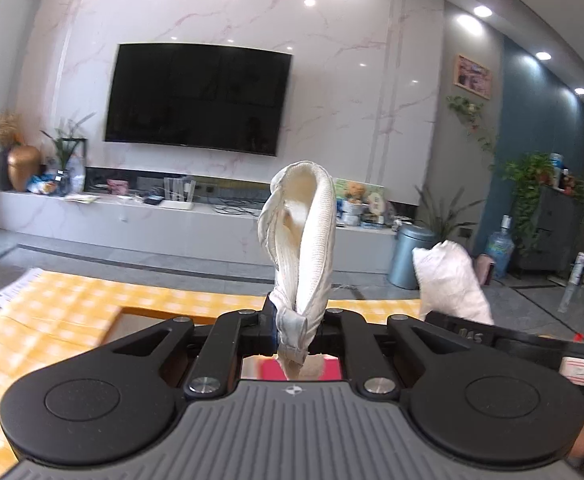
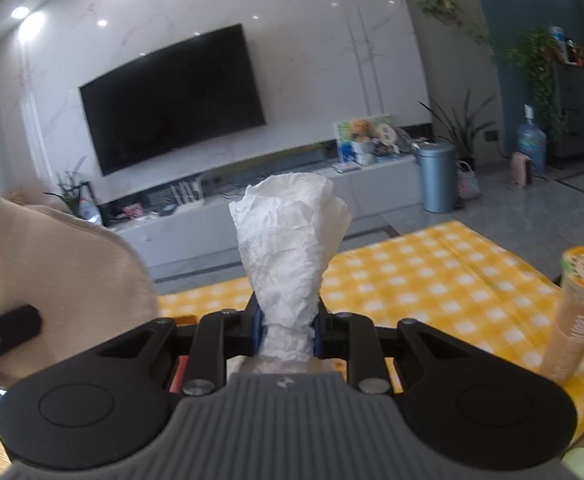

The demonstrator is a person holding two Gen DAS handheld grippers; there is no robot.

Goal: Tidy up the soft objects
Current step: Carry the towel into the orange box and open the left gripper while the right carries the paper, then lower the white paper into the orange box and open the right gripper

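Note:
My left gripper is shut on a cream-white knitted cloth that stands up from the jaws in a folded loop, lifted above the table. My right gripper is shut on a crumpled white paper tissue, its bunched top fanning out above the jaws. The same tissue shows at the right of the left wrist view, above the right gripper's black body. The knitted cloth fills the left edge of the right wrist view. Both grippers are held up over the yellow checked tablecloth.
A tall sealed drink cup stands on the tablecloth at the right. A stack of papers lies at the table's far left. Beyond the table are a grey floor, a low TV cabinet, a wall-mounted TV and a blue bin.

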